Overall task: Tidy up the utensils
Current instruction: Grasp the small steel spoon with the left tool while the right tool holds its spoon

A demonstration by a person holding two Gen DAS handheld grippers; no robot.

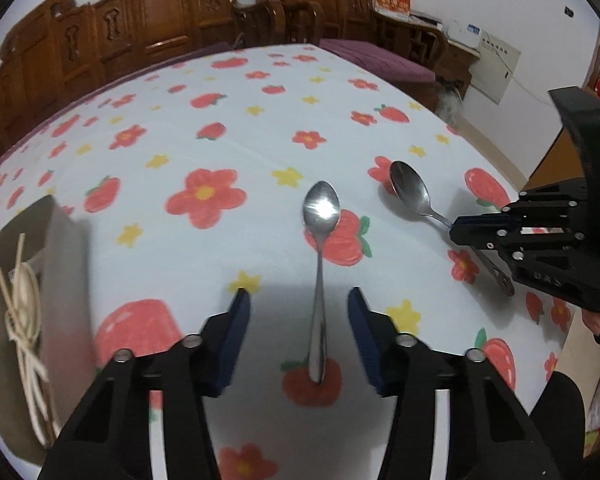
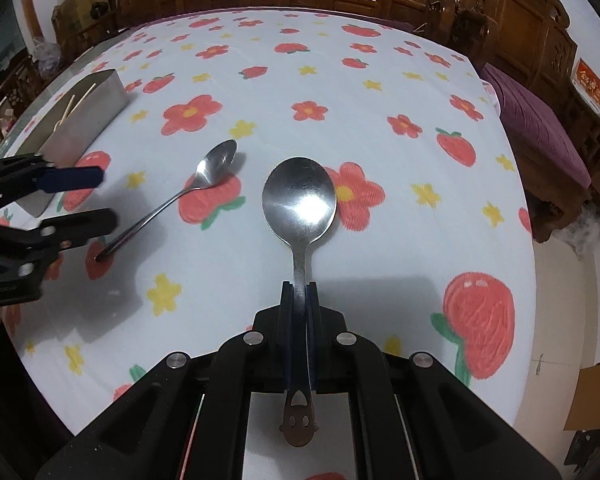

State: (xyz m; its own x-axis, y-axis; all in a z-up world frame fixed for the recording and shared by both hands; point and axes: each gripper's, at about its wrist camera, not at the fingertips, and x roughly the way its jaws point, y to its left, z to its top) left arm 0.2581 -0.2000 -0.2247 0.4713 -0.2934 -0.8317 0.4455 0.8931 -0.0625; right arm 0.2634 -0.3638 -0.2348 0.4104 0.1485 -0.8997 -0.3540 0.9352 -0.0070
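Note:
A slim steel spoon [image 1: 320,248] lies on the flowered tablecloth, bowl away from me. My left gripper [image 1: 299,300] is open, its blue-padded fingers on either side of the spoon's handle without touching it. The same spoon shows in the right wrist view [image 2: 188,194], with the left gripper [image 2: 96,196] at its handle end. My right gripper [image 2: 299,294] is shut on the handle of a wide round spoon [image 2: 299,204], whose bowl rests near the cloth. That spoon [image 1: 410,192] and the right gripper [image 1: 460,228] show at the right of the left wrist view.
A grey metal box [image 1: 60,248] holding chopsticks and a pale spoon stands at the table's left; it also shows in the right wrist view [image 2: 88,116]. Carved wooden chairs [image 1: 140,20] line the far edge. The table edge [image 1: 540,200] drops off at the right.

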